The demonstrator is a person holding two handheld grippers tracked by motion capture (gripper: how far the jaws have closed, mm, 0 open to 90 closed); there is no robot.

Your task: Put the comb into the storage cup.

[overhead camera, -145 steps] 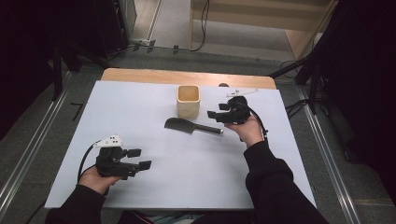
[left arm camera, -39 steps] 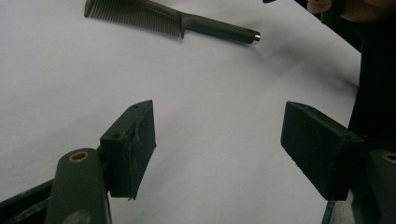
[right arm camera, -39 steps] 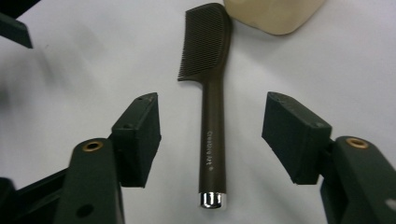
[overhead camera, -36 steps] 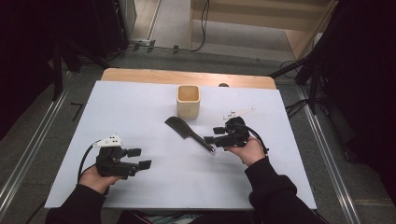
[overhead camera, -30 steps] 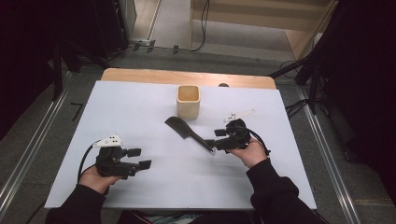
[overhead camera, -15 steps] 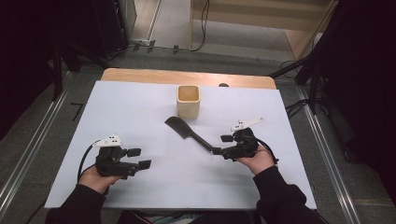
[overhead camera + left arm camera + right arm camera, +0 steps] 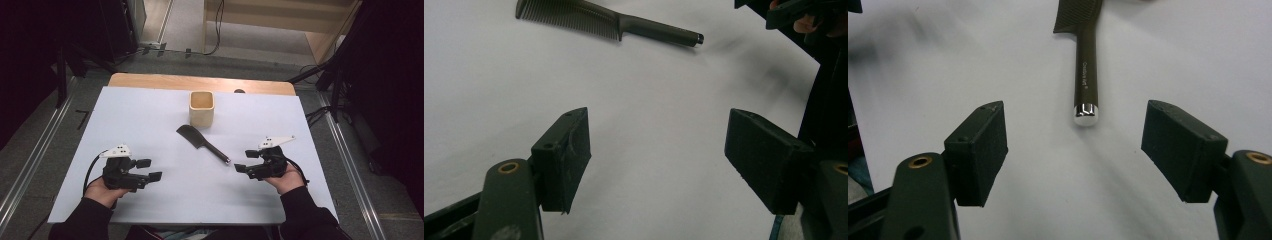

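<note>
A dark comb (image 7: 202,144) lies flat and free on the white bench (image 7: 150,115), its toothed head toward the square wooden cup (image 7: 201,108), its chrome-capped handle end pointing at the right tongs (image 7: 242,168). Those tongs have just been opening and now stand spread just short of the handle tip, nothing between the pads, as the right gripper view shows. The left tongs (image 7: 152,170) rest well apart from the comb, also spread and empty. The step in hand looks like a release after repositioning the comb. Any next pickup would call for a level approach onto the slim handle, then a firm squeeze before lifting toward the cup.
</note>
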